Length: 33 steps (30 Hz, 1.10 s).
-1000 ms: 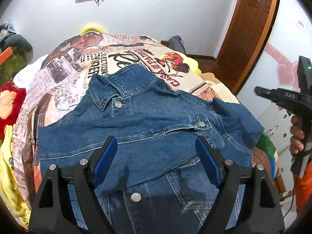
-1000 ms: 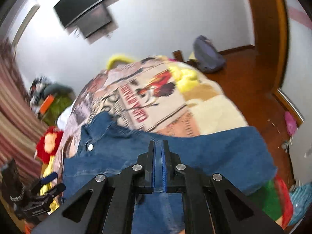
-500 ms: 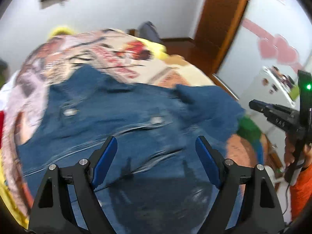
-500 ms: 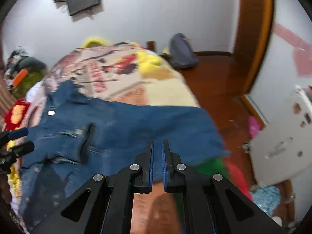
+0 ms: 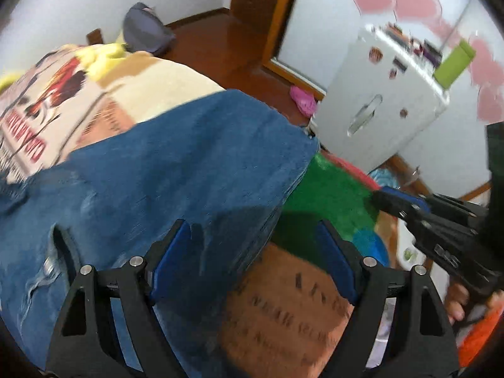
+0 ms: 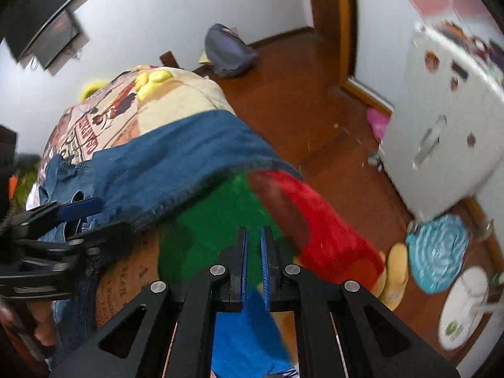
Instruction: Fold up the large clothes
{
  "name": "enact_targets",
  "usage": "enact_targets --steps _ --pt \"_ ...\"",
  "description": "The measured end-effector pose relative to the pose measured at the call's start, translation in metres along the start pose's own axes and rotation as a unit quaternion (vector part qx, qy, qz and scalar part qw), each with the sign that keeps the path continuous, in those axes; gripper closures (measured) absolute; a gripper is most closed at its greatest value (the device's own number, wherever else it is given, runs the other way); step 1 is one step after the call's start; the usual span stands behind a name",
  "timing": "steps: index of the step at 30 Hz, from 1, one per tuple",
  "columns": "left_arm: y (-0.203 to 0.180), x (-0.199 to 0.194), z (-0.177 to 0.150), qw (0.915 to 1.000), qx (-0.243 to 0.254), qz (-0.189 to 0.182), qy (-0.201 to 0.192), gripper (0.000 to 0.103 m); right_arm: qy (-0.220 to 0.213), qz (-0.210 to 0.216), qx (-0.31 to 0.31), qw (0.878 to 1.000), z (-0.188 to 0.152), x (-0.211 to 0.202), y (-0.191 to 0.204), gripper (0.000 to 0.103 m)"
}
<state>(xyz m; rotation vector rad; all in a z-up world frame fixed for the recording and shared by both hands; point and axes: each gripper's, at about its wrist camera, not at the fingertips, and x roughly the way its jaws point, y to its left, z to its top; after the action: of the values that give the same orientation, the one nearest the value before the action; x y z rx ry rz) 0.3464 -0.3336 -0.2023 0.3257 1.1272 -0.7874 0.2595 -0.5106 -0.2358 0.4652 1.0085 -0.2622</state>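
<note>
- Your left gripper (image 5: 252, 261) hangs right over the side edge of the denim jacket (image 5: 176, 170), pointing steeply down. That edge runs between the jaws, from low near the camera up and away toward the sleeve end.
- The jacket lies flat on the printed blanket (image 5: 63, 72) covering the bed; its far part reaches the bed's right edge, above the green patch (image 5: 327, 195) of the covering.
- The left jaws stand fairly wide and are closing; the denim edge sits between them, but the pads do not press on it.
- Your right gripper (image 6: 254, 264) is pinched fully together and holds nothing. It hovers over green and red cloth just off the jacket's edge (image 6: 201, 182), so the left hand is nearer the fabric.
- A second ago your left gripper looked along the jacket front, collar and buttons in view. Now both hands are at the right side of the bed, with the white fridge (image 5: 384, 107) close.
- Likely next: grip this edge and fold it inward.
</note>
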Motion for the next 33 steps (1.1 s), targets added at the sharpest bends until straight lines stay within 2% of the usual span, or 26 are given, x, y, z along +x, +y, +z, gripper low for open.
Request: enact_targets --steps 1,3,4,7,9,17,23,27,33 --pt "-0.003 0.009 0.003 0.9999 0.006 0.011 0.005 0.036 0.005 0.003 0.007 1.0 -0.002 0.003 -0.003 0.099" --pt "-0.007 0.029 0.007 0.999 0.016 0.033 0.025 0.065 0.012 0.007 0.016 1.0 -0.006 0.008 -0.006 0.099" --pt "-0.007 0.036 0.009 0.9985 0.02 0.042 0.029 0.067 0.015 0.008 0.019 1.0 -0.007 0.009 -0.007 0.099" --pt "-0.008 0.041 0.013 0.9971 0.038 0.065 0.013 0.088 0.015 0.011 0.023 1.0 -0.009 0.01 -0.007 0.099" --pt "-0.006 0.033 0.015 0.9974 0.034 0.063 -0.001 0.096 0.017 0.014 0.025 0.999 -0.009 0.011 -0.006 0.099" --pt "0.017 -0.048 0.019 0.9946 -0.001 0.051 -0.091 0.098 0.021 0.035 0.008 0.999 0.001 0.014 0.018 0.099" --pt "0.059 -0.111 -0.009 0.9869 -0.035 0.067 -0.142 0.098 0.017 0.058 -0.032 0.998 0.007 0.013 0.058 0.099" --pt "0.097 -0.125 -0.045 0.9855 -0.07 0.077 -0.134 0.098 0.022 0.073 -0.058 0.995 0.007 0.016 0.088 0.099" --pt "0.147 -0.098 -0.104 0.9867 -0.115 0.089 -0.073 0.097 0.04 0.078 -0.101 0.991 0.0 0.026 0.128 0.099"
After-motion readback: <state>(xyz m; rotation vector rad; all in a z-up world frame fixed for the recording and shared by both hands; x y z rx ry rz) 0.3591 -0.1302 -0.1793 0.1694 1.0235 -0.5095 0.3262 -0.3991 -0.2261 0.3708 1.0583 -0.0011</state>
